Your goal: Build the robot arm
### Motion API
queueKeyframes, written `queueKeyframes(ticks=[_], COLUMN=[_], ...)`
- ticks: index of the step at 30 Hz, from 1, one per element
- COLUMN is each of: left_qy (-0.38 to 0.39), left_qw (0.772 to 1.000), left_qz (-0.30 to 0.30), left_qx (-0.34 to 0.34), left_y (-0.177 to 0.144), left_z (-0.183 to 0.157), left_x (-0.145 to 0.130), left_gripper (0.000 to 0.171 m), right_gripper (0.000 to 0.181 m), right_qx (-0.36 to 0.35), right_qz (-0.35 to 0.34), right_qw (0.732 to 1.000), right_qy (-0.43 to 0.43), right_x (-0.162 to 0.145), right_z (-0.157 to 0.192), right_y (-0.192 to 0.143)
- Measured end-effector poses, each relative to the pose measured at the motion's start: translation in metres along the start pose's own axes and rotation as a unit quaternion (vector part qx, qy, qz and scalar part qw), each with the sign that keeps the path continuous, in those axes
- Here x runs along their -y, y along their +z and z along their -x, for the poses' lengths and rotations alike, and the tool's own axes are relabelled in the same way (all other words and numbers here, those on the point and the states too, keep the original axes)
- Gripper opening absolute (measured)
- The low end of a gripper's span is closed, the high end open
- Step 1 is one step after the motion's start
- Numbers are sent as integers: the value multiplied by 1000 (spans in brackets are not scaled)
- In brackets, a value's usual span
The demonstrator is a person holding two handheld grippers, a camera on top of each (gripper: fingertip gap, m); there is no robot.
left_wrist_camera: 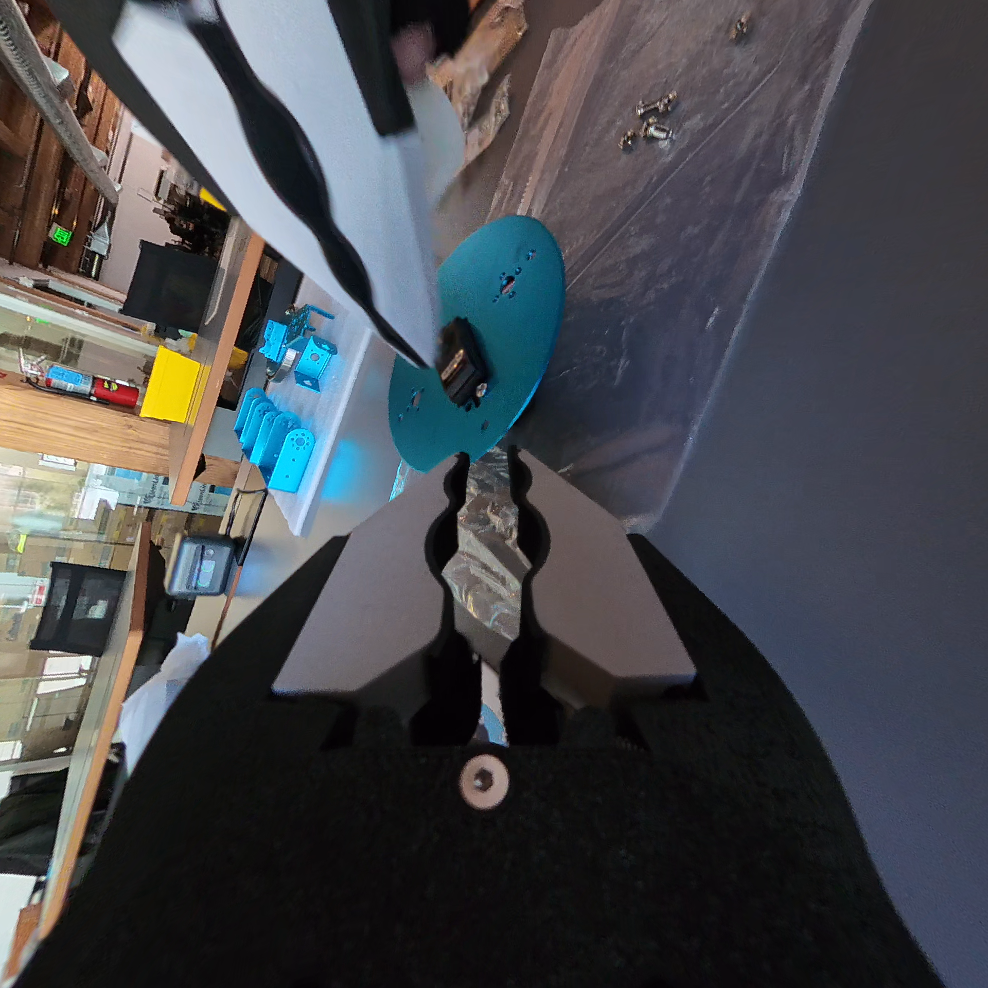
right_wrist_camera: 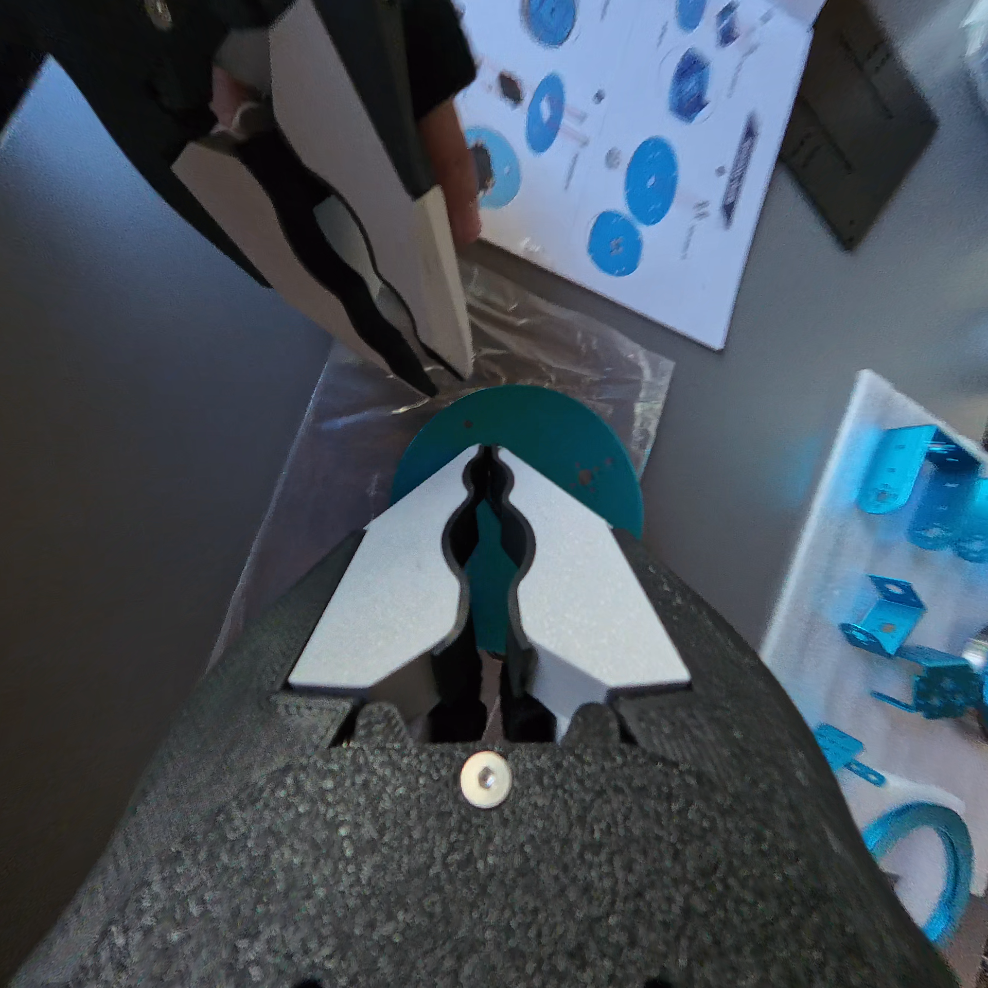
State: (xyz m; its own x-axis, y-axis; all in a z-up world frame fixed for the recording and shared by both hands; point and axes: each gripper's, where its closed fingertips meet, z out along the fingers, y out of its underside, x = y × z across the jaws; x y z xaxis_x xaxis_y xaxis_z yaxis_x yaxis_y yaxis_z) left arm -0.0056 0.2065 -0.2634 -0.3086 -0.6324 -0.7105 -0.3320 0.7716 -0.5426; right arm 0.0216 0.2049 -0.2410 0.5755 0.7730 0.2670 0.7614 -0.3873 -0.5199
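The left gripper [left_wrist_camera: 487,454] has its fingers clamped on a clear plastic bag [left_wrist_camera: 641,278] that lies flat on the grey table [left_wrist_camera: 882,374]. Just past its tips the right gripper [right_wrist_camera: 487,448] has its fingers pressed together on a black servo [left_wrist_camera: 461,363] set in a teal disc [left_wrist_camera: 513,278], which stands on edge on the bag. A few loose screws [left_wrist_camera: 649,120] lie farther along the bag. Beyond the disc a white tray [right_wrist_camera: 834,615] carries blue metal brackets [left_wrist_camera: 278,438]. A printed sheet [right_wrist_camera: 641,160] with blue part pictures lies on the table; its writing is too blurred to read. Far off are wooden benches [left_wrist_camera: 80,422], a yellow box [left_wrist_camera: 171,385], a red extinguisher [left_wrist_camera: 101,386] and a green lit sign [left_wrist_camera: 60,234].
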Motion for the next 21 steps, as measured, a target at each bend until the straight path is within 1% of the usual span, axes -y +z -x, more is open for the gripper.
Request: queueKeyframes(ticks=[3,6,8,10,12,14,16,19,20,21], left_qy=[-57,-137,-210,-279,-331,-364,-387,-397,-401,-410], left_qw=[998,990,977,958,941,928,919,914,912,909], left_qz=[-12,-32,-47,-62,-68,-68,-72,-73,-65,-57], left_qx=[4,9,12,10,14,26,35,39,45,49], left_y=[-18,-43,-59,-73,-86,-96,-106,-116,-118,-120], left_z=[4,6,5,2,-2,-4,-7,-12,-11,-10], left_x=[2,0,-2,-5,-9,-11,-8,-2,-3,-4], left_gripper=[14,14,14,14,14,14,14,14,14,14], right_gripper=[0,0,5,8,11,15,21,23,26,29], right_qx=[-55,-100,-109,-110,-113,-115,-122,-136,-140,-146], right_qz=[-36,-77,-94,-98,-122,-139,-183,-236,-246,-236], right_qw=[998,990,984,977,965,950,933,909,906,909], right_qy=[21,66,106,152,204,255,285,316,315,310], right_x=[12,8,-6,-29,-49,-66,-74,-83,-85,-89], right_z=[-20,-25,-18,-7,3,15,26,40,42,43], right_y=[-43,-74,-76,-69,-63,-61,-66,-78,-80,-81])
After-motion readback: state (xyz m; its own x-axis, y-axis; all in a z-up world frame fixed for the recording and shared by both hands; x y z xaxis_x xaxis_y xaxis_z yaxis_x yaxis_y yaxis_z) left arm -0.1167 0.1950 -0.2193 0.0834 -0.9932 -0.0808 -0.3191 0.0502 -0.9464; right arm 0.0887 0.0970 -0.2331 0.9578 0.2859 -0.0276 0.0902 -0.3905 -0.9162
